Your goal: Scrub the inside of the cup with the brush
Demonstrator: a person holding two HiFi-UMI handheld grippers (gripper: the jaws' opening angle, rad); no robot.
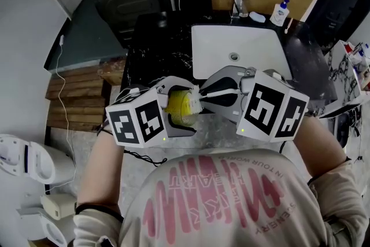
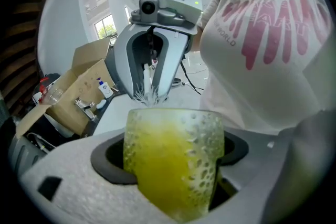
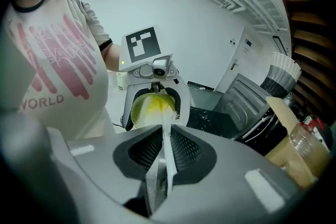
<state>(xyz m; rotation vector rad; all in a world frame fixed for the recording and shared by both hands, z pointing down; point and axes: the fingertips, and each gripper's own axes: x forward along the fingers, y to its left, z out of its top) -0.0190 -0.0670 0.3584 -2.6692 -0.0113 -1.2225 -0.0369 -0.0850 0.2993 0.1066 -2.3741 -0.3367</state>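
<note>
Nearest us, our left gripper [image 1: 176, 118] is clamped on the yellow cup [image 2: 173, 160], its mouth facing our right gripper [image 1: 215, 95], whose jaws are pinched tight on the thin white handle of the brush [image 3: 165, 149]. With the bristles just at the rim, we judge it best to keep handle and cup in line, push the head fully in and twist it against the wall, holding both short of the white sink [image 1: 237, 49] beyond.
</note>
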